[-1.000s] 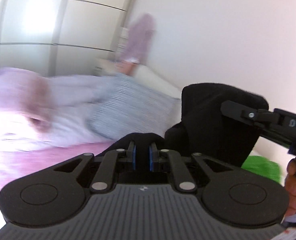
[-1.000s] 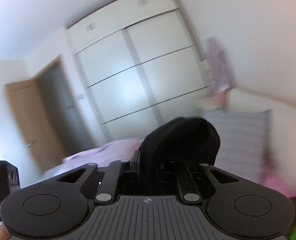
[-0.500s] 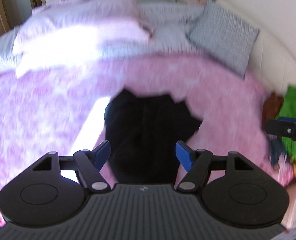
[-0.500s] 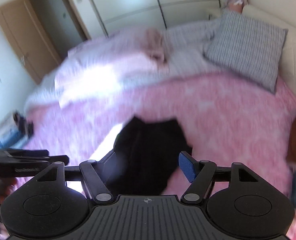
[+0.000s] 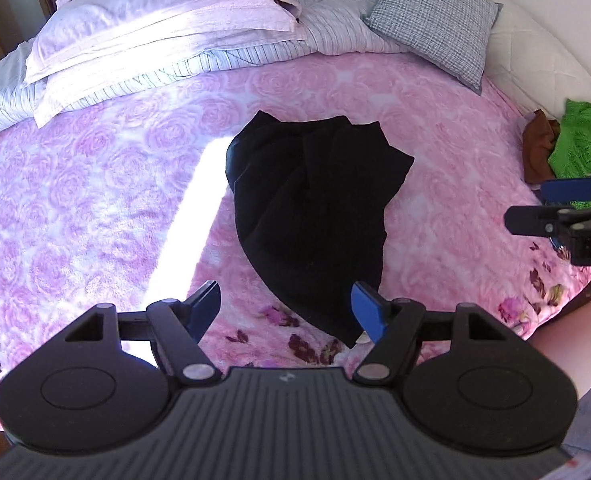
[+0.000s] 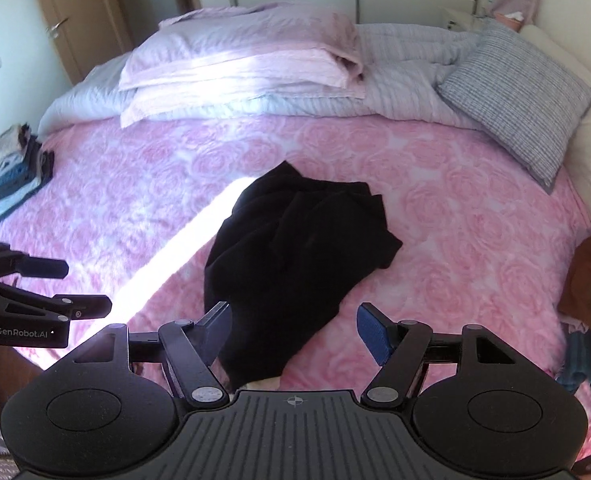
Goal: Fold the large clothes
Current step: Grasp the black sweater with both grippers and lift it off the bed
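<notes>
A crumpled black garment (image 5: pixel 311 204) (image 6: pixel 295 256) lies in a heap in the middle of the pink rose-patterned bedspread (image 5: pixel 95 184) (image 6: pixel 475 240). My left gripper (image 5: pixel 287 308) hangs open above the garment's near end, nothing between its blue pads. My right gripper (image 6: pixel 295 328) is open too, over the garment's near edge, its pads clear of the cloth. In the left wrist view the right gripper (image 5: pixel 551 204) shows at the right edge. The left gripper (image 6: pixel 59 286) shows at the left edge of the right wrist view.
Folded pink and striped bedding (image 5: pixel 163 28) (image 6: pixel 247 64) and a grey checked pillow (image 5: pixel 435 20) (image 6: pixel 523 100) lie at the bed's head. A stack of folded clothes (image 6: pixel 11 168) sits at the far left. Green (image 5: pixel 583 140) and brown (image 5: pixel 537 148) garments lie at the right.
Both grippers were shut on the black garment held up in the air. They have opened, tilted down toward the bed, and the garment now lies in a heap on the bedspread.
</notes>
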